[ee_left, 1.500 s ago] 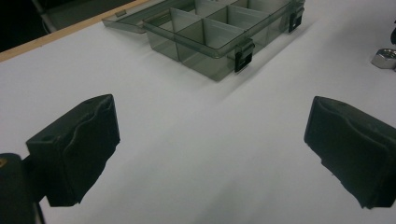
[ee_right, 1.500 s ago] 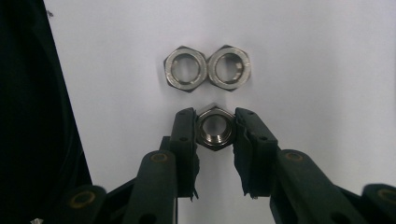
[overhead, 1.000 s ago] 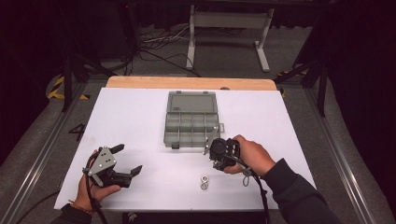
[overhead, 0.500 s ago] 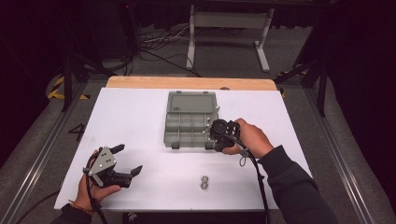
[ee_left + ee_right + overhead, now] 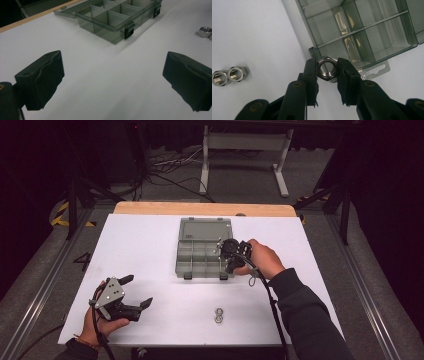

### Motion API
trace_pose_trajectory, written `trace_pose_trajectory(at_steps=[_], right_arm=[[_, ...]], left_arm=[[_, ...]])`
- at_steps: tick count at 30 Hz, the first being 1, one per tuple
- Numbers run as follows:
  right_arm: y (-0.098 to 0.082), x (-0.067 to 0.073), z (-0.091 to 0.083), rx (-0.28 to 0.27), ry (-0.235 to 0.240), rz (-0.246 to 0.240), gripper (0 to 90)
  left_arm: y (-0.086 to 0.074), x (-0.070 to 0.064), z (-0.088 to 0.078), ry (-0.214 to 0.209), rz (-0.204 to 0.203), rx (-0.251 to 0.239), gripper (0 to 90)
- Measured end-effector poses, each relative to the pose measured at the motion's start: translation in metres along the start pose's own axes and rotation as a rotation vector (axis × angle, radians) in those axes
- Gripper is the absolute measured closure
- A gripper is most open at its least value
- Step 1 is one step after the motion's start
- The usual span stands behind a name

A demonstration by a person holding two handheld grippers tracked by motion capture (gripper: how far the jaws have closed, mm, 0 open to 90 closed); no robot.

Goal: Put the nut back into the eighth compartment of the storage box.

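One nut (image 5: 326, 68) pinched in right hand-held gripper (image 5: 326, 71) above organizer box (image 5: 372, 37).

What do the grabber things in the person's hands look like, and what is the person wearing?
Both are black tools with two chunky jaws. The left gripper has a grey three-cornered plate on top and soft, wavy black pads. The right gripper has round brass-coloured pins in its arms and trails a black cable. The person wears a dark long sleeve.
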State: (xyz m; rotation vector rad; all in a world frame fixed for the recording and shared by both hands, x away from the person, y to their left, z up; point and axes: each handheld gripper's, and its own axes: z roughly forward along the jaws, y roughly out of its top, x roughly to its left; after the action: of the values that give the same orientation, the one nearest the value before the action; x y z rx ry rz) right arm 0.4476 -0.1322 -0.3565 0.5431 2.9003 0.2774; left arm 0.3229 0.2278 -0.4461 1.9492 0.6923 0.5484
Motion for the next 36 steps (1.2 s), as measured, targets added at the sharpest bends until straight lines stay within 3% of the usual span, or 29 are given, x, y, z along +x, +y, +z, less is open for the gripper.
trace_pose_trajectory(at_steps=[18, 36], right_arm=[[0.011, -0.021, 0.019, 0.033, -0.005, 0.033, 70.5], [0.015, -0.02, 0.03, 0.043, 0.029, 0.038, 70.4]], left_arm=[[0.0, 0.001, -0.001, -0.011, -0.001, -0.007, 4.4], [0.0, 0.002, -0.002, -0.013, 0.001, -0.01, 4.6]])
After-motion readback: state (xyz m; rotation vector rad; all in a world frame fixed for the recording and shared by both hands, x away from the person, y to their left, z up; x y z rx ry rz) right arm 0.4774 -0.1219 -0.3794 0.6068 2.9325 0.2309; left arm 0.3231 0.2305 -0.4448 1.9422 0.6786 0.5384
